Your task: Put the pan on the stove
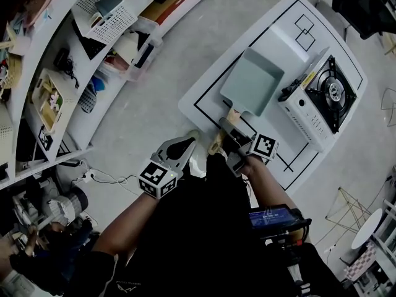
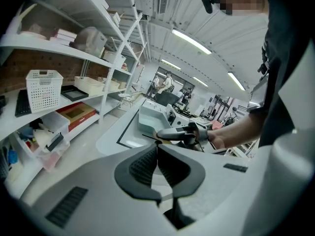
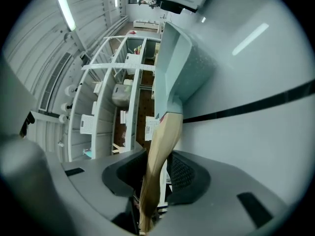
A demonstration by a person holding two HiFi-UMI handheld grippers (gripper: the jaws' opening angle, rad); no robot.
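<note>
Teal square pan gripped by its handle on a white desk.
The left claw [image 2: 157, 147], jaws together on nothing, is held off the desk's [image 1: 281, 36] near edge. The pan [image 1: 252, 80] lies mid-desk, its wooden handle [image 3: 160, 156] clamped in the right claw [image 1: 228, 129]. The stove [image 1: 322, 98] is set just beside it at the right edge, its yellow label too small to be read.

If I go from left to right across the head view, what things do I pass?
white basket → left claw → pan → stove
</note>
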